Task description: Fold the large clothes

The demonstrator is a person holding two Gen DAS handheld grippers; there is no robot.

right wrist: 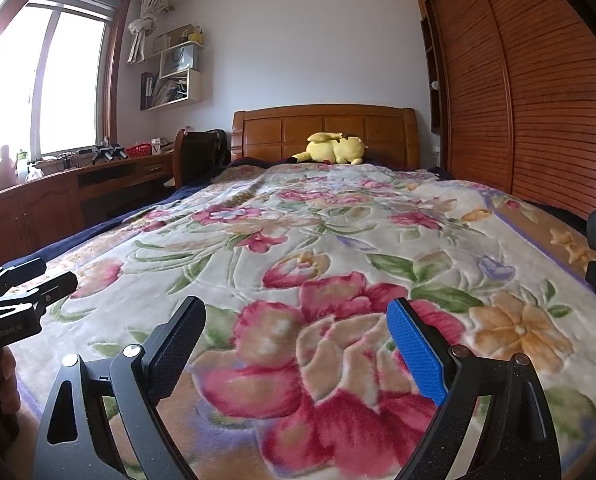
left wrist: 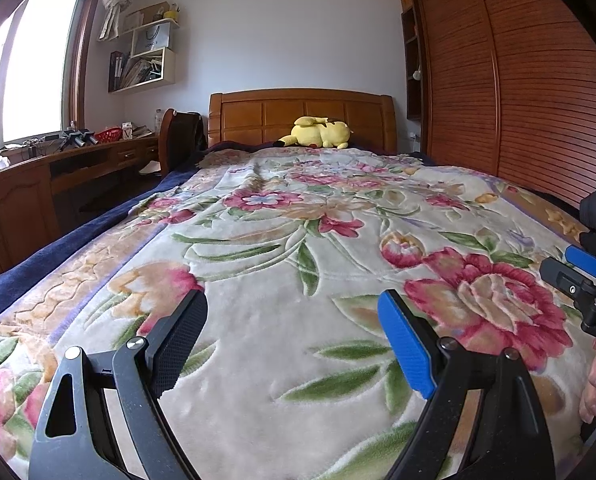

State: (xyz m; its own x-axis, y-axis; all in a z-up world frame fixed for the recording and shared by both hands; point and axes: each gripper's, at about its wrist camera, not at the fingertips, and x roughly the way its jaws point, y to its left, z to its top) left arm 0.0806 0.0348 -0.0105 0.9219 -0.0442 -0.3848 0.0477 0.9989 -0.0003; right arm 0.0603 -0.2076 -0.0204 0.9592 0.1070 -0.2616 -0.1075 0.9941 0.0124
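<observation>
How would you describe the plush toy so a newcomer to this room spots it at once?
Find the wooden headboard at the bed's far end. The plush toy lies just in front of it, beyond the floral blanket. It is the only bright yellow thing on the bed.

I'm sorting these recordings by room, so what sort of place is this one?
A home bedroom, most likely. A bed with a wooden headboard is covered by a floral blanket, with a yellow plush toy by the headboard. A slatted wooden wardrobe lines one wall, and a desk sits under the window.
</observation>
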